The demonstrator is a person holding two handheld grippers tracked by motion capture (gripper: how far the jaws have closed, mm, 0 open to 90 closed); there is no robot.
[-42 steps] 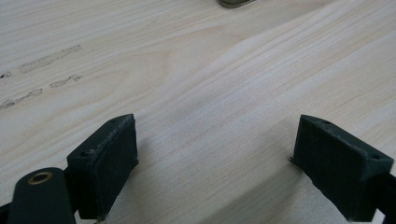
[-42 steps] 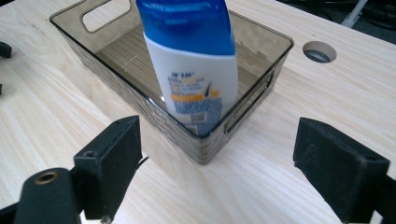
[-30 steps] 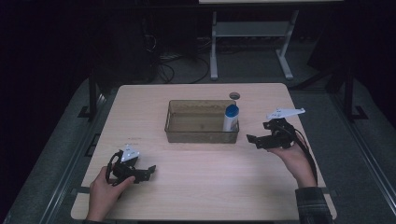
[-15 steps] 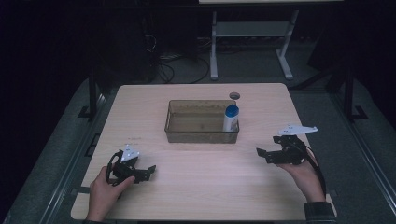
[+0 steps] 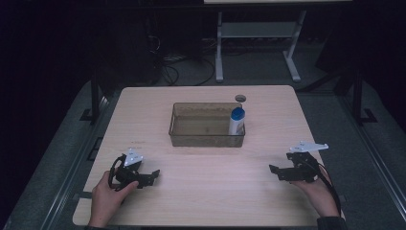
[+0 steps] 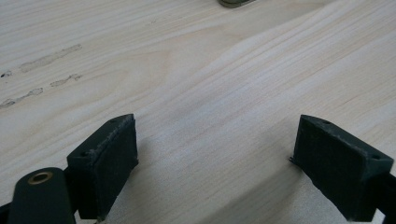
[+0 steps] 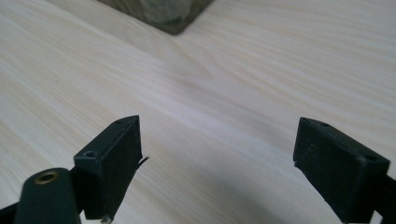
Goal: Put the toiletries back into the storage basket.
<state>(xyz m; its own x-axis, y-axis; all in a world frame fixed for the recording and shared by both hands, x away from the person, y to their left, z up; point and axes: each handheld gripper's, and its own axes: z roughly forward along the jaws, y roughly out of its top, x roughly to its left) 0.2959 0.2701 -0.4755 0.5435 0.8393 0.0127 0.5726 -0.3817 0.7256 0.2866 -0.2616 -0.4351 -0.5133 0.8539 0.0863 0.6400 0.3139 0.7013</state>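
Note:
A clear brownish bin (image 5: 206, 124) stands at the middle of the wooden table (image 5: 201, 196). A white bottle with a blue cap (image 5: 236, 120) stands upright inside the bin's right end. My left gripper (image 5: 152, 175) rests near the table's front left corner, held by a hand; its jaws (image 6: 212, 172) stand wide open over bare wood. My right gripper (image 5: 274, 171) sits low at the front right, well apart from the bin, and is open too (image 7: 215, 170) with nothing between its jaws. A corner of the bin (image 7: 161, 11) shows at the top of the right gripper view.
A small round grommet (image 5: 240, 97) is set in the table behind the bin. Beyond the far edge the floor holds cables and a white stand's legs (image 5: 253, 38). Black frame posts flank both sides of the table.
My right gripper has drawn back from beside the bin toward the front right of the table and come down lower. The left gripper has stayed put.

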